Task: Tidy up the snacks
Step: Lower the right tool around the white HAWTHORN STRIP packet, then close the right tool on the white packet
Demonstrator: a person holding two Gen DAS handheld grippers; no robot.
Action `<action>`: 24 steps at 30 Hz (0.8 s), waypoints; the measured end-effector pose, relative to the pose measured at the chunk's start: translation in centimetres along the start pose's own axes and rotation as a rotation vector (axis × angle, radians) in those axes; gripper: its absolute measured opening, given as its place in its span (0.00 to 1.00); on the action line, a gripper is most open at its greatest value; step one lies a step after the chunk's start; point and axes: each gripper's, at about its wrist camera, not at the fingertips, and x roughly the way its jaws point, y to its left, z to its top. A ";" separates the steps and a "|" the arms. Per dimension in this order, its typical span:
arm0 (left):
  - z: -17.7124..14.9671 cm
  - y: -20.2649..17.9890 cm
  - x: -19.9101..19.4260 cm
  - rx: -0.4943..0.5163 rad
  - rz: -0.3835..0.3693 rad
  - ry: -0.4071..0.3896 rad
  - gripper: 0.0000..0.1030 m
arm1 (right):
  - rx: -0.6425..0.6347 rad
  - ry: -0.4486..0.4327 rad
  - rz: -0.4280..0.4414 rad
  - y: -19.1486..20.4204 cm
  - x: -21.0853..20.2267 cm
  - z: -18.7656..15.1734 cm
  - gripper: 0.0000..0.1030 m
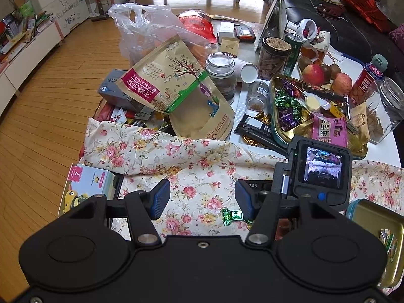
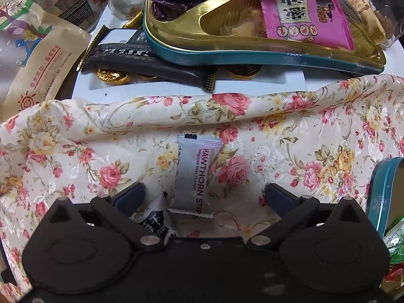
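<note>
**A:** What crowds the tabletop (image 1: 378,151)?

**B:** In the left wrist view, a big kraft snack pouch (image 1: 176,85) leans at 11 o'clock over a grey box (image 1: 113,88), with a clear plastic bag (image 1: 149,25) behind it. At 12 o'clock stand a glass jar (image 1: 221,73) and a tipped white paper cup (image 1: 246,70). At 1 o'clock a gold tin tray (image 1: 282,132) holds purple and green wrapped candies (image 1: 287,111) and a pink packet (image 1: 328,128); two apples (image 1: 325,77) sit beyond it. A black wrapped bar (image 1: 255,128) lies half under the tray's near edge, on gold coins (image 1: 252,141).

**A:** And nearer?

**B:** A rumpled floral cloth (image 1: 202,166) covers the near side. A second teal-sided tin (image 1: 376,217) sits at 3 o'clock, and a pastel carton (image 1: 88,184) at 9 o'clock.

**A:** The left claw (image 1: 202,199)?

**B:** Half open above the cloth, gripping nothing. A green foil candy (image 1: 231,216) lies on the cloth just beside its right finger; whether they touch, I cannot tell.

**A:** The right claw (image 2: 204,197)?

**B:** Spread wide, pointing down at the cloth, released. A white hawthorn strip packet (image 2: 193,174) lies on the cloth between the fingers, clear of both pads. A dark-printed wrapper (image 2: 154,223) peeks out at 7 o'clock, partly hidden by the claw body.

**A:** Anything blocking it?

**B:** The cloth's raised fold runs across at 12 o'clock, between the packet and the gold tray.
</note>
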 end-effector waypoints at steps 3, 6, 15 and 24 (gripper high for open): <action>0.0 -0.3 0.1 0.004 -0.008 0.005 0.59 | 0.002 -0.001 -0.001 0.1 0.1 0.2 1.00; 0.0 -0.3 0.2 0.001 -0.016 0.013 0.59 | 0.006 -0.018 -0.004 0.3 -0.1 -0.1 1.00; 0.2 -0.3 0.3 -0.018 -0.023 0.020 0.59 | 0.014 -0.034 -0.007 0.5 -0.5 -0.6 1.00; 0.4 0.2 0.1 -0.045 -0.036 0.018 0.59 | 0.017 -0.099 0.053 0.5 -2.1 -0.5 0.72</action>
